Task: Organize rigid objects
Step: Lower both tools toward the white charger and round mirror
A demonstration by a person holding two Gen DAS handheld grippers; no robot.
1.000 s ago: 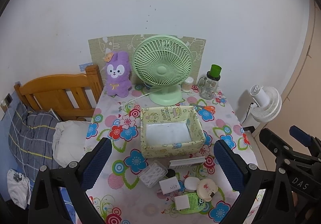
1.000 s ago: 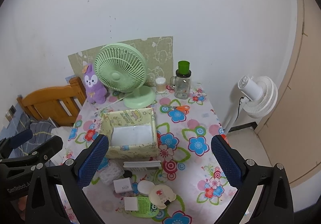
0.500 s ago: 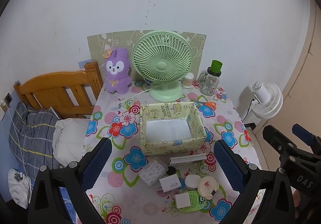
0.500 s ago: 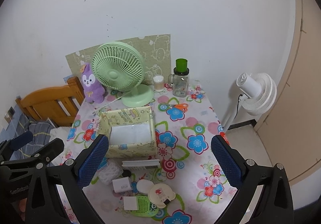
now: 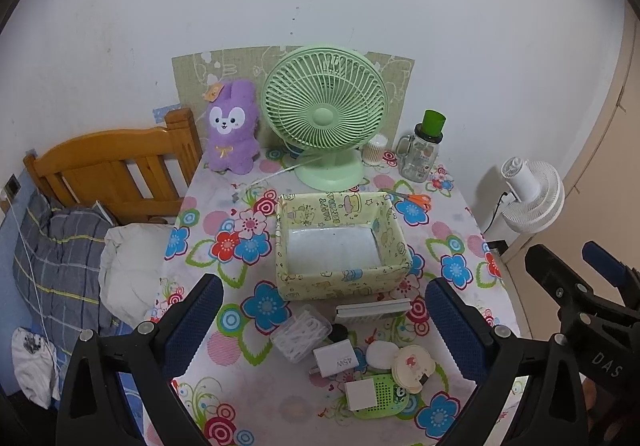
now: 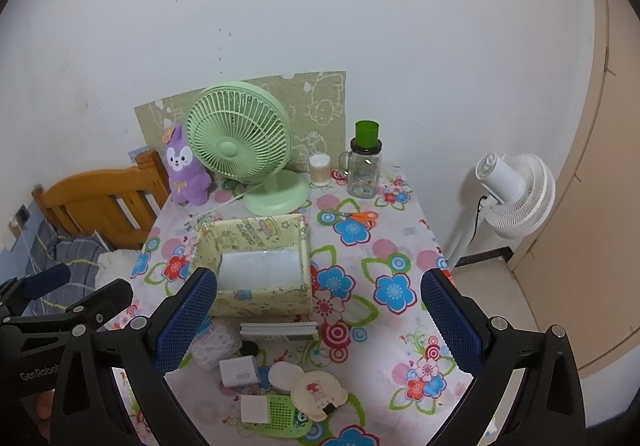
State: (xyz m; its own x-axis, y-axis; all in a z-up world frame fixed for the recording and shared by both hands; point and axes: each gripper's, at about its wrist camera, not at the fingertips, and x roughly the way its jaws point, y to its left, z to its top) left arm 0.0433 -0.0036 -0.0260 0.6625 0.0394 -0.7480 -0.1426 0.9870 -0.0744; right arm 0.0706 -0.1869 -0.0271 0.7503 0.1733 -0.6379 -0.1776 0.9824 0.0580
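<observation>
Above the flowered bench (image 5: pixel 208 350), the left tool (image 5: pixel 324 322) hangs wide open and empty. Ahead sits the patterned box (image 5: pixel 340 278), empty, with a clear case (image 5: pixel 300 332), white charger (image 5: pixel 335 357), round tins (image 5: pixel 412 364) and green tray (image 5: pixel 384 396) clustered just before it. The right tool (image 6: pixel 316 322) is equally spread, holding nothing.

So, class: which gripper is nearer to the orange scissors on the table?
Right, probably. The right gripper hovers on the scissors' side of the table; the left gripper hovers farther over, nearer the bed side. Both are well short of them.
</observation>
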